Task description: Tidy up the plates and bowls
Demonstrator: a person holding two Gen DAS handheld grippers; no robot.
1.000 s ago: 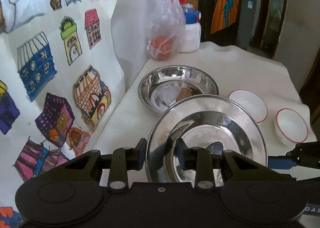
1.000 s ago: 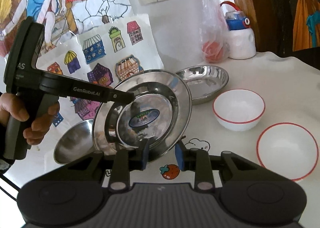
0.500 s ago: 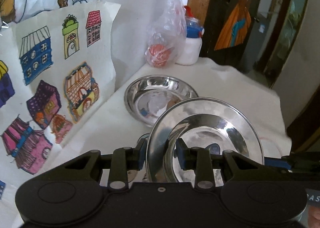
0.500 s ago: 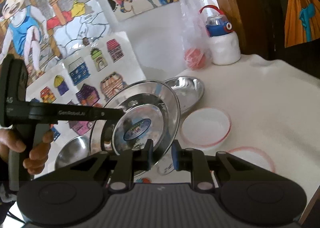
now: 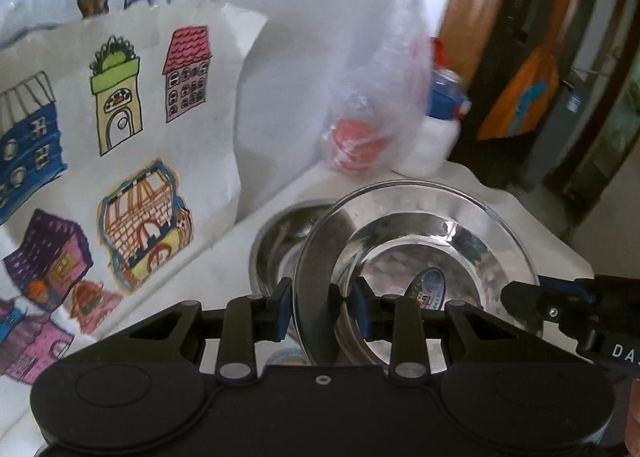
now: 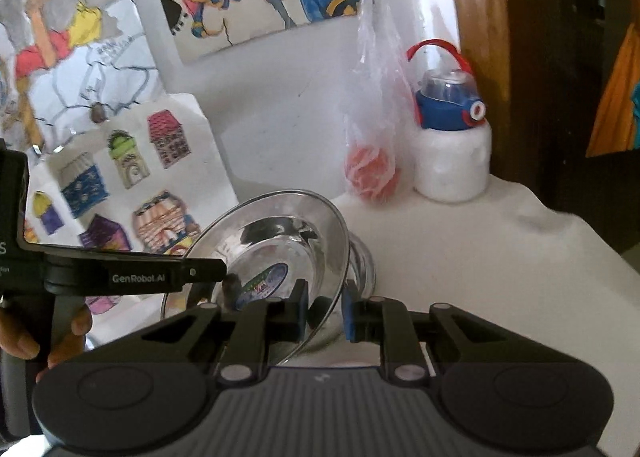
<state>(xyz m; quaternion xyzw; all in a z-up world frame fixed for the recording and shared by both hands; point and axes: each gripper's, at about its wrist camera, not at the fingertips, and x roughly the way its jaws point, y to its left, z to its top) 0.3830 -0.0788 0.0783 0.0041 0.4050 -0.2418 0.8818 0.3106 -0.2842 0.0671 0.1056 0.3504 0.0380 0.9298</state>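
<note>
A shiny steel plate (image 5: 420, 233) with a sticker in its middle hangs tilted in the air, held from both sides. My left gripper (image 5: 322, 311) is shut on its near-left rim. My right gripper (image 6: 325, 311) is shut on the opposite rim, where the plate (image 6: 280, 233) leans to the left. From the left wrist view the right gripper (image 5: 516, 297) reaches in at the plate's right edge. A second steel plate (image 5: 276, 241) lies on the table just behind and below the held one, mostly hidden; a sliver of it (image 6: 366, 269) shows in the right wrist view.
A clear plastic bag with something red inside (image 6: 372, 173) and a white bottle with a blue lid (image 6: 452, 161) stand at the table's back corner. Children's drawings (image 5: 120, 97) lean on the wall at left. The white tablecloth (image 6: 500, 257) drops off at right. A hand (image 6: 24, 341) grips the left tool.
Both grippers have carried the steel plate toward the back corner, over the second steel plate. The two white bowls have left view. The right jaws have narrowed onto the rim.
</note>
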